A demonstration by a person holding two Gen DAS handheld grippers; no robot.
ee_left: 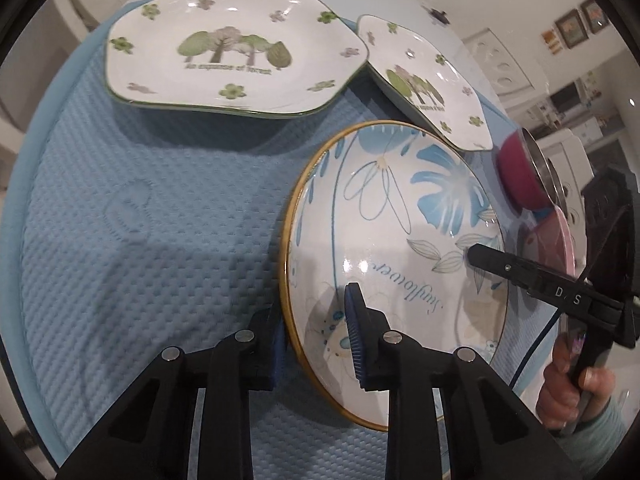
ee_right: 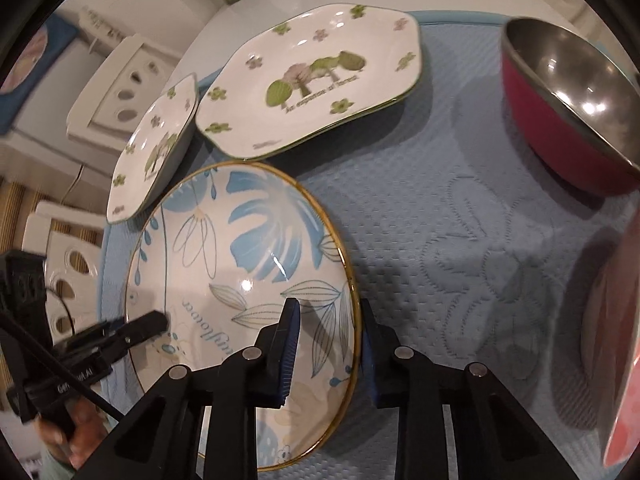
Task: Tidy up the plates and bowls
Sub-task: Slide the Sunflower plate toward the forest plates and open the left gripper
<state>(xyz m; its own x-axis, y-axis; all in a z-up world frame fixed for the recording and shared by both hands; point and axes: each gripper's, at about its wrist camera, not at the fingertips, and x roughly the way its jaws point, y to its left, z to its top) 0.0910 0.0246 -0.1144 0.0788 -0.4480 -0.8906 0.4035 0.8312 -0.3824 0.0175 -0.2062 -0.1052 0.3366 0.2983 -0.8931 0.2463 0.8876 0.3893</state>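
Blue-leaf plate (ee_left: 384, 248) is lying on the blue mat (ee_left: 160, 220) between both claws, the left gripper (ee_left: 316, 344) pinching its left rim and the right gripper (ee_right: 328, 344) pinching the opposite rim (neither is nearer), near the forest plates (ee_left: 232, 52).

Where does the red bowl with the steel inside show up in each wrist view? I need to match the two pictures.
Left wrist view: the red bowl sits at the right edge, seen side-on, beyond the blue-leaf plate.
Right wrist view: the red bowl fills the upper right corner, its steel inside showing.
Shared landmark: the blue-leaf plate, with both grippers straddling its rim.
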